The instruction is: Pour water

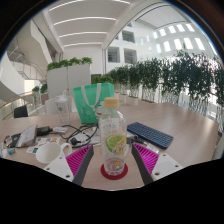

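Clear plastic, with a pale cap and a lime picture on its label: the bottle [113, 138] stands upright on a red coaster [115, 172] on the pale worktop [180, 125], right between the jaws [113, 160]. The jaws are spread, with a gap visible at each side of the bottle, so nothing is gripped yet. A white cup [50, 152] sits to the left of the fingers, near the bottle, and looks like the likely target for the water.

The main risk, as I judge it, is a lopsided close: one finger touching first could push the tall, narrow bottle off its coaster or tip it. Squeezing soft plastic hard could also buckle it.

The gripper is held level and low, pointing straight at the bottle's lower half.
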{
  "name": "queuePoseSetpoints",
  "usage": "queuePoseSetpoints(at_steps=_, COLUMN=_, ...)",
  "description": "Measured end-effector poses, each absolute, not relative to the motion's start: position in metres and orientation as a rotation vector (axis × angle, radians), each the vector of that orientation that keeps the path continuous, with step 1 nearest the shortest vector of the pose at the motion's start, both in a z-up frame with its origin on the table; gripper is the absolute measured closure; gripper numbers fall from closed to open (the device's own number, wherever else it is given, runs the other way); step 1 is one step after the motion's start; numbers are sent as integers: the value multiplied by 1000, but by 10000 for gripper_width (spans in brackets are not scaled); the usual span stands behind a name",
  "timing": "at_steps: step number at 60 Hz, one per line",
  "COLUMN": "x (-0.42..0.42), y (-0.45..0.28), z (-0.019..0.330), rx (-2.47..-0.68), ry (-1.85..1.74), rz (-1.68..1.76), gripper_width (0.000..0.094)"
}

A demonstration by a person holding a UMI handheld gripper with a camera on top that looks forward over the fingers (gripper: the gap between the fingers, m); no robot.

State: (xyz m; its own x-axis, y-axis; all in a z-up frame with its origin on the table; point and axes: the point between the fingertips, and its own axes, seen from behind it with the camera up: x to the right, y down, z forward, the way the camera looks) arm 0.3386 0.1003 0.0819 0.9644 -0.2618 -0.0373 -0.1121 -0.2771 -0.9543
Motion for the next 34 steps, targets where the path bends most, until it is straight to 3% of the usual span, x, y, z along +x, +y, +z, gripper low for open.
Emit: queuePoseSetpoints(at_steps=34, x=160, y=-173, z=248, rx=-1878, ry=290, rz=-262, gripper_width=93)
